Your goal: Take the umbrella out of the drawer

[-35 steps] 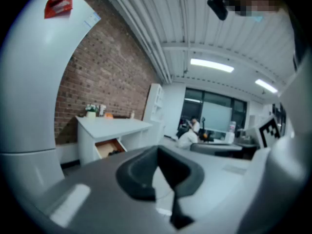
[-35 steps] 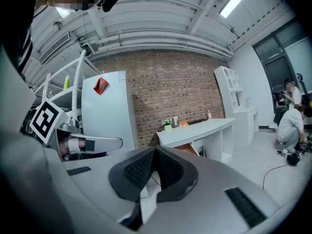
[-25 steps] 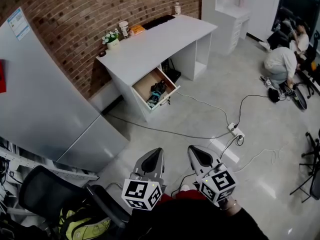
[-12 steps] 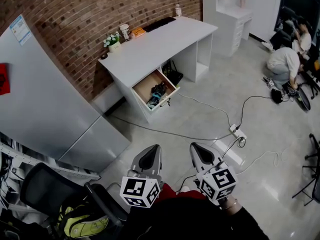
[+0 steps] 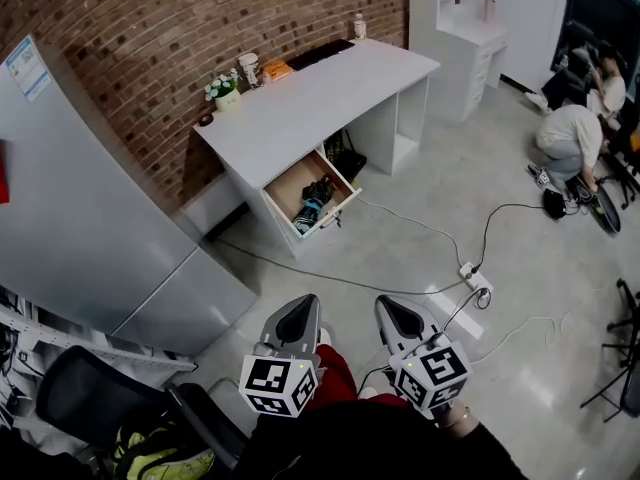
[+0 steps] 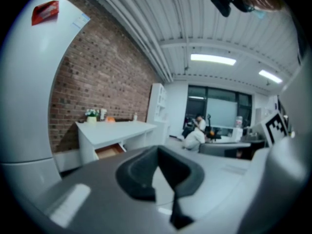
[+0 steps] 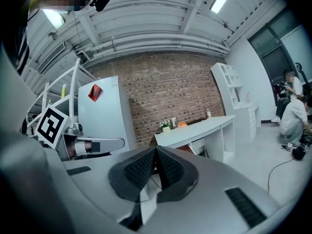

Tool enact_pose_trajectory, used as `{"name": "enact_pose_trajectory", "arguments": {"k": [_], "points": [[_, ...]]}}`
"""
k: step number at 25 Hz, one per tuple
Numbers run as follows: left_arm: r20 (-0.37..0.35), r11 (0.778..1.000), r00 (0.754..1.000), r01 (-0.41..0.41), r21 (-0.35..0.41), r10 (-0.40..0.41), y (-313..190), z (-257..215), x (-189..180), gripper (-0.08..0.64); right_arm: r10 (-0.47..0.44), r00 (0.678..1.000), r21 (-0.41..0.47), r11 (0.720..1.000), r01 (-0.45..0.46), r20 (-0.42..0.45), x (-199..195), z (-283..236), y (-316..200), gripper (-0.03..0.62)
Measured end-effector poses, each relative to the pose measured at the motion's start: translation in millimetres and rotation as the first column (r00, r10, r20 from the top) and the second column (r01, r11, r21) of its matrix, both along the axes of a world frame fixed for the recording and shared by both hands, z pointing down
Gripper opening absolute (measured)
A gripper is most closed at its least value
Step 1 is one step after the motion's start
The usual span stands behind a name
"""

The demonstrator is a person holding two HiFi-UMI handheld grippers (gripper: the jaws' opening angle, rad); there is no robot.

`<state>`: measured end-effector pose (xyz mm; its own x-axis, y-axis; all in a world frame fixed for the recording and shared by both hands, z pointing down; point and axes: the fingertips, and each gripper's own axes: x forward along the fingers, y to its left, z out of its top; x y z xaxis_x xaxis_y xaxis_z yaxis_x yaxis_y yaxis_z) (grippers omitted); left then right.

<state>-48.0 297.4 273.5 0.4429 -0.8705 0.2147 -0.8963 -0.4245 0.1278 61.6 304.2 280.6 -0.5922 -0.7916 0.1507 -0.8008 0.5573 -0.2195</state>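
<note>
The left gripper (image 5: 310,301) and the right gripper (image 5: 382,302) hang side by side at the near edge of the head view, both pointing toward the far wall. In the left gripper view the two dark pads meet with nothing between them, so its jaws are fully closed and empty. The right gripper view shows the same: its ribbed pads are pressed together and hold nothing.

Well apart from both grippers, across a stretch of grey floor, a white desk (image 5: 330,88) stands against a brick wall (image 5: 150,18). A wooden drawer (image 5: 287,178) is pulled out of the desk's left pedestal, toward the near side. The umbrella (image 5: 314,199), folded, black with a teal-blue part, lies inside this open drawer, toward its right side.

On the far left end of the desktop sits a small pot of flowers (image 5: 222,81), with a cup (image 5: 248,64) and something orange (image 5: 275,67) just beside it to the right. A tall grey cabinet (image 5: 80,228) fills the left side. A cable (image 5: 300,263) runs over the floor from below the desk to a power strip (image 5: 474,274) on the right. At far right a person (image 5: 572,133) in a light top crouches on the floor. A black office chair (image 5: 80,398) stands at near left.
</note>
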Motion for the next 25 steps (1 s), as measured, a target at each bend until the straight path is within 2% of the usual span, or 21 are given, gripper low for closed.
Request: {"name": "enact_pose_trajectory", "arguments": {"k": [10, 17, 25], "points": [[-0.038, 0.999, 0.999, -0.011, -0.051, 0.009, -91, 21, -33, 0.003, 0.005, 1.0, -0.081, 0.997, -0.006, -0.018, -33, 14, -87, 0.002], [-0.028, 0.996, 0.999, -0.027, -0.085, 0.025, -157, 30, -67, 0.003, -0.009, 1.0, -0.128, 0.992, 0.007, -0.021, -78, 25, -153, 0.002], [-0.02, 0.993, 0.998, -0.061, -0.105, 0.059, -223, 38, -103, 0.003, 0.013, 0.999, -0.162, 0.987, -0.021, -0.046, -115, 33, -216, 0.002]]}}
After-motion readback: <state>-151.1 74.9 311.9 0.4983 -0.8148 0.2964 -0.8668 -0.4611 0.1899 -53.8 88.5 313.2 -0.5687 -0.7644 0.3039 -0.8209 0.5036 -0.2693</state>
